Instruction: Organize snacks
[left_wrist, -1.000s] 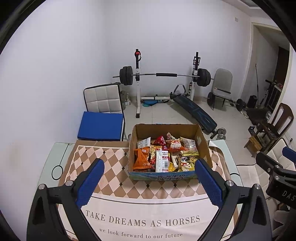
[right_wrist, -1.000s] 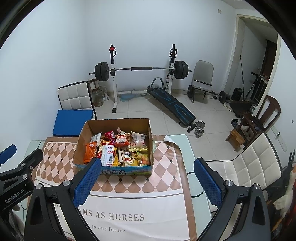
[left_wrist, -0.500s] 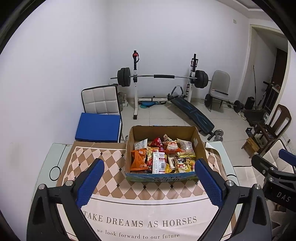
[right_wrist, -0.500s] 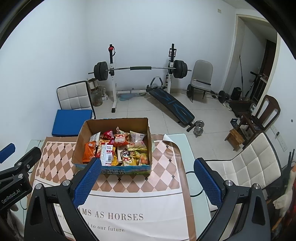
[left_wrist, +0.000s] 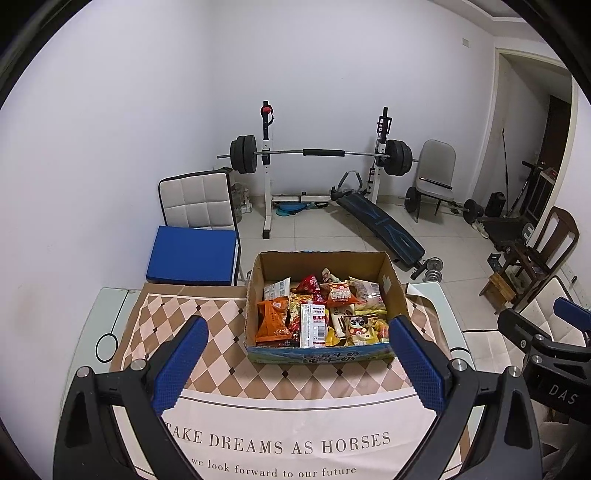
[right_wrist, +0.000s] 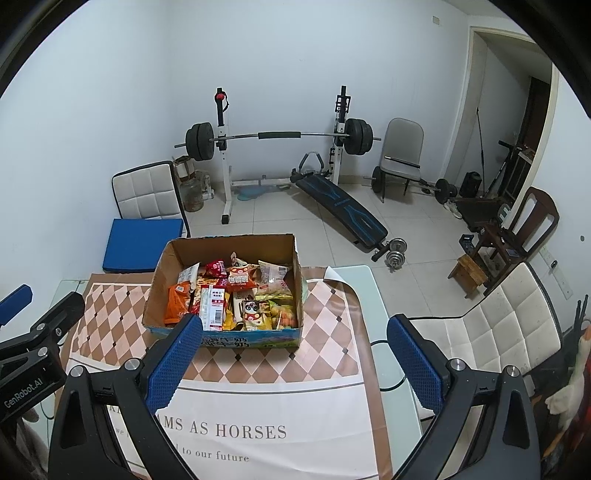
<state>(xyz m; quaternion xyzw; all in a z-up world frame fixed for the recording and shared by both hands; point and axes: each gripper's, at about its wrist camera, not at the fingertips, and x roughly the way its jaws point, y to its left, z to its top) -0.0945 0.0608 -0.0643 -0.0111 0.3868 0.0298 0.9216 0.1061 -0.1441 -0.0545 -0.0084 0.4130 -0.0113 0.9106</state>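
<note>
A brown cardboard box (left_wrist: 395, 286) (right_wrist: 297, 291) stands on the checked tablecloth (left_wrist: 207, 325) at the far side of the table, filled with several snack packets. Among them are an orange bag (left_wrist: 272, 320) (right_wrist: 177, 304) and a white panda-printed pack (left_wrist: 357, 326) (right_wrist: 253, 312). My left gripper (left_wrist: 299, 354) hovers open above the cloth, just short of the box's near wall, nothing between its blue pads. My right gripper (right_wrist: 295, 350) is open too, held right of the box over the table's right half.
The glass table (left_wrist: 92, 325) ends at a rounded right edge (right_wrist: 373, 306), with a white padded chair (right_wrist: 491, 325) beside it. A blue-cushioned chair (left_wrist: 192, 254) stands behind the table. A barbell rack (left_wrist: 317, 155), bench and dumbbells (right_wrist: 395, 251) occupy the floor beyond.
Both grippers have drifted slightly, so the box sits a little differently in each view. Jaws stayed open and the snacks have not moved.
</note>
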